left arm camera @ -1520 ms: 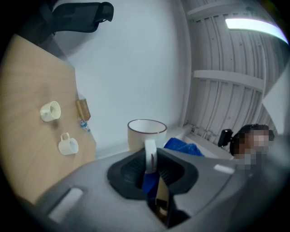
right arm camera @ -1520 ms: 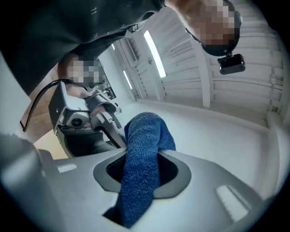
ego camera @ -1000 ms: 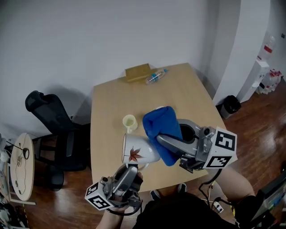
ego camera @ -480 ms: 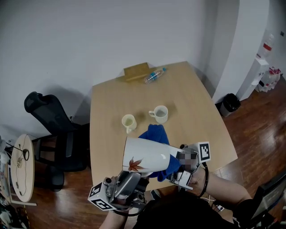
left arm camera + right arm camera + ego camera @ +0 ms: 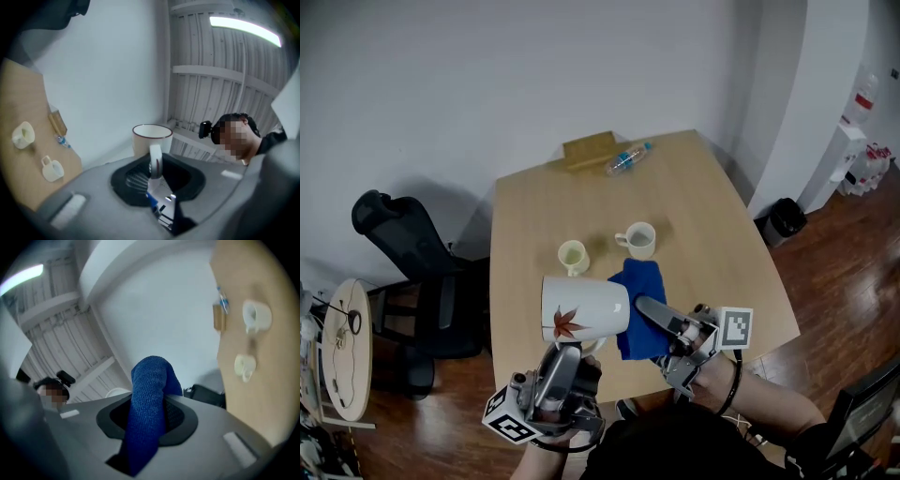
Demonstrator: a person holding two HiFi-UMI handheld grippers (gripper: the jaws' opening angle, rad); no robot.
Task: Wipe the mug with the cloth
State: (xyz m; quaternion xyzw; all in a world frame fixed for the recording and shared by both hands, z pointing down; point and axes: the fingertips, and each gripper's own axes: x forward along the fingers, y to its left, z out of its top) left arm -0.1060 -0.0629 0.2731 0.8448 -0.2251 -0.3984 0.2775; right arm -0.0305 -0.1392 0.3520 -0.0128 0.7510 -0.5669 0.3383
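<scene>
Head view has the leaf-printed mug (image 5: pixel 581 309) held on its side in the air over the near edge of the bench (image 5: pixel 712 216). The left gripper (image 5: pixel 566 359) is below it, its fingers pinched shut on the mug's handle. The right gripper (image 5: pixel 649 311) has its fingers clamped on the blue cloth (image 5: pixel 639 281), which seems to rest against the mug's right end.

To wipe well, I judge I should keep the handle grip firm and press a broad fold of cloth on the wall. I would sweep round it without levering the mug out of the pinch.

My count:
- one mug
- one cloth
- two small cups, a pale yellow cup (image 5: pixel 573 257) and a white cup (image 5: pixel 637 240)
- one water bottle (image 5: pixel 626 158)
- one wooden block (image 5: pixel 589 150)
- one office chair (image 5: pixel 398 239)
</scene>
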